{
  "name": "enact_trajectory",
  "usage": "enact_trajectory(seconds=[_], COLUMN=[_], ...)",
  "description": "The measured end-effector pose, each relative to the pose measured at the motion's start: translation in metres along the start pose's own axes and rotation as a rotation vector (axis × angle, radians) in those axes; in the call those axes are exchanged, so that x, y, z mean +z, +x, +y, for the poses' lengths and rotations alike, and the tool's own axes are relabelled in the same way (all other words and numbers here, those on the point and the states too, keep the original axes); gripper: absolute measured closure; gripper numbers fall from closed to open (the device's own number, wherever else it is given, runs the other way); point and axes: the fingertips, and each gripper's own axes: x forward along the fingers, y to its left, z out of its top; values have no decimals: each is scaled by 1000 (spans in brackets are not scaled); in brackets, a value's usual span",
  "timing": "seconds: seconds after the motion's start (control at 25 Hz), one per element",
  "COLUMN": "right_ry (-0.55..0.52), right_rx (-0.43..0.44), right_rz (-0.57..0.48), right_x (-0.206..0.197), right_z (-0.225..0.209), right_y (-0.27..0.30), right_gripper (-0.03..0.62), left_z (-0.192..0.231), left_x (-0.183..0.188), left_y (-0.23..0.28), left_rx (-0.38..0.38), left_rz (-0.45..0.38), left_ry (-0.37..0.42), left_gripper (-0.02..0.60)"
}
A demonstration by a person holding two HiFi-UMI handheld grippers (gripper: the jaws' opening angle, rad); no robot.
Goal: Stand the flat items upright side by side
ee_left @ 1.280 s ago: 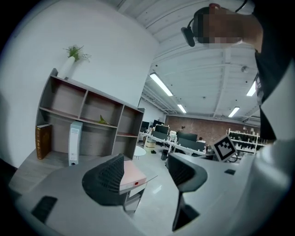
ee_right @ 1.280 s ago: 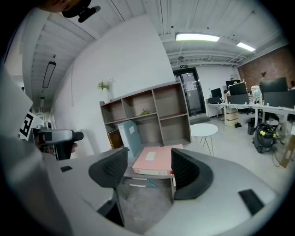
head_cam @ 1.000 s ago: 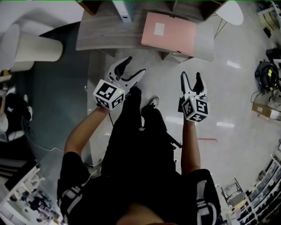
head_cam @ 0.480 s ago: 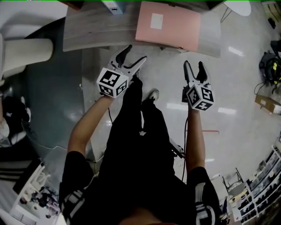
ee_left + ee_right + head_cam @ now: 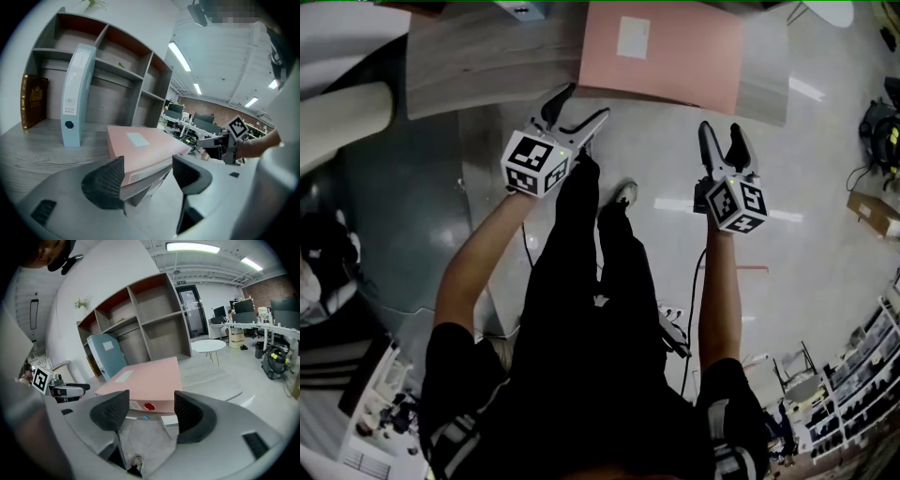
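A grey shelf unit (image 5: 154,319) with open compartments stands along the back edge of the grey wooden surface (image 5: 478,66). A pink binder (image 5: 684,56) lies flat at the front edge of the surface, label up and spine facing the person. A light blue binder (image 5: 75,93) stands upright near the back edge, and a brown book (image 5: 33,101) stands upright just beside it, nearer the back left corner. The left gripper (image 5: 581,105) hangs just off the front edge by the pink binder's near left corner; its jaws have just been opening and stand spread, pinching nothing. The right gripper (image 5: 722,131) hangs below the pink binder's spine, jaws spread and empty
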Motion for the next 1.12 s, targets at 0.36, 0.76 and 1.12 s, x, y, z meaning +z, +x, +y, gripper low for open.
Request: enact_trajectory(seconds=[0.36, 0.76, 1.12], right_ry=[2, 10, 2], right_rx=[-38, -78, -105], right_rz=[17, -19, -15], right_x=[-17, -10, -7], right_z=[-24, -33, -50], right_y=[26, 38, 41], right_gripper=[287, 287, 279], left_z=[29, 29, 24], left_x=[-24, -35, -37], left_y=[26, 38, 42], left_rx=[60, 35, 26], left_rz=[19, 27, 20], left_ry=[-50, -81, -85], left_gripper=[262, 262, 262])
